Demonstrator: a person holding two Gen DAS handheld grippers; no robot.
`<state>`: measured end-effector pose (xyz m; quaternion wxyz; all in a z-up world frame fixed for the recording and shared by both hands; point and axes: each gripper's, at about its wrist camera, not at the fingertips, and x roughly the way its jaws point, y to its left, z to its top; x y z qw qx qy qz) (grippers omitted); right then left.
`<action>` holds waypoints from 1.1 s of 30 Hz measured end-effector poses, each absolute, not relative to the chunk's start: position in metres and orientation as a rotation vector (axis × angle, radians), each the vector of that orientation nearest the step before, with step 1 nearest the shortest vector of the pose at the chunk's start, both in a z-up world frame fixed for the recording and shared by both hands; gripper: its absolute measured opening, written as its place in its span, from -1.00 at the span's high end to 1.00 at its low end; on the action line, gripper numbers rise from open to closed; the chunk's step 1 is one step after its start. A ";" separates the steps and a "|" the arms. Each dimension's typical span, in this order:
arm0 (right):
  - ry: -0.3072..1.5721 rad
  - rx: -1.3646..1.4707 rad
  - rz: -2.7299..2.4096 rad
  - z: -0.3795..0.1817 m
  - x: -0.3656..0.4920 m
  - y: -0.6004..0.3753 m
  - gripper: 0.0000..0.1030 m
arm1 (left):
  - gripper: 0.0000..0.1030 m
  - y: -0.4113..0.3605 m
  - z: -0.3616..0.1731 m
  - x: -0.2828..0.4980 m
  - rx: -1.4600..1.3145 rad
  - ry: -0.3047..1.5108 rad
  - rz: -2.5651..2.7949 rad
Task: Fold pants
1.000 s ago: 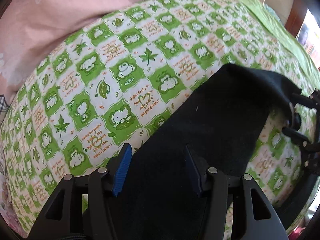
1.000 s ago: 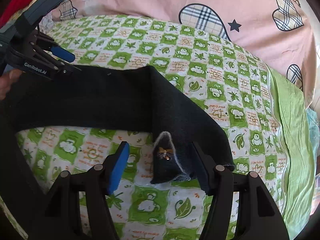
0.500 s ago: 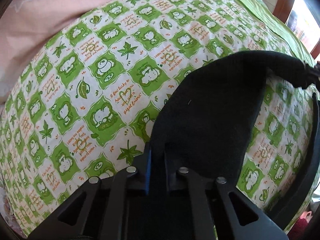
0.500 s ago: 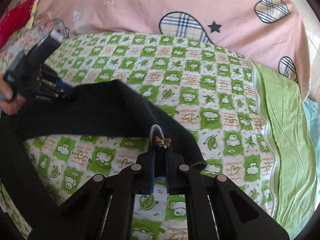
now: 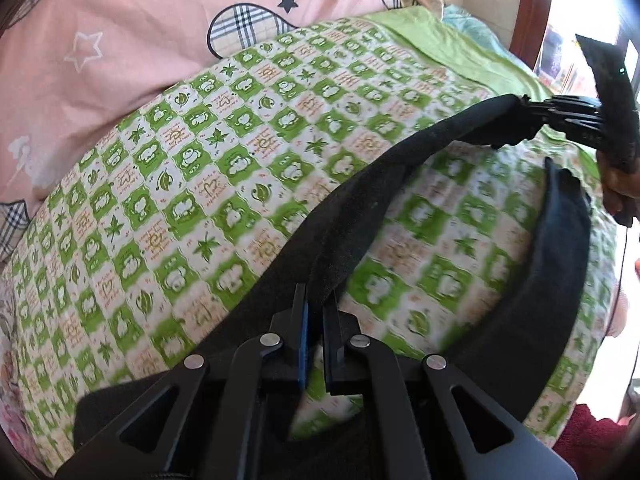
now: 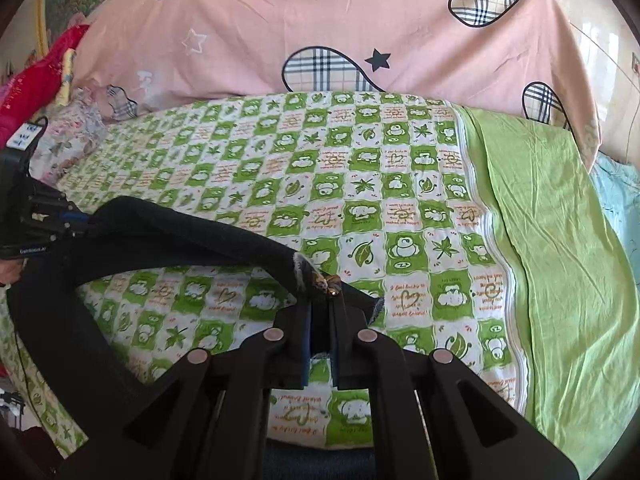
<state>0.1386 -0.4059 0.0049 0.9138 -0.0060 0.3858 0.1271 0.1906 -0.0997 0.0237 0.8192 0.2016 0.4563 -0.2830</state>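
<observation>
I am in a bedroom at home, working over a made bed. Under my tongs spreads a green-and-white checked bedsheet [image 6: 360, 184] printed with little animals, leaves and hearts. Past it, ahead of me, lies a pink duvet [image 6: 320, 20] with plaid hearts and stars. To the right of my right tongs a plain green sheet [image 6: 560, 240] runs along the bed's edge, and far left bright red bedding [image 6: 28, 84] is piled.
</observation>
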 end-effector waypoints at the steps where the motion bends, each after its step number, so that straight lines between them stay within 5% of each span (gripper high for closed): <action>1: 0.787 -0.014 0.267 0.006 0.133 -0.408 0.85 | 0.93 -0.097 0.025 0.183 0.413 0.971 -0.603; 23: 0.654 -0.284 0.264 0.025 0.051 -0.424 0.85 | 0.93 -0.107 0.046 0.074 0.263 0.908 -0.677; 33: 0.780 -0.340 0.265 -0.020 0.011 -0.435 0.85 | 0.93 -0.116 0.011 0.049 0.261 0.977 -0.734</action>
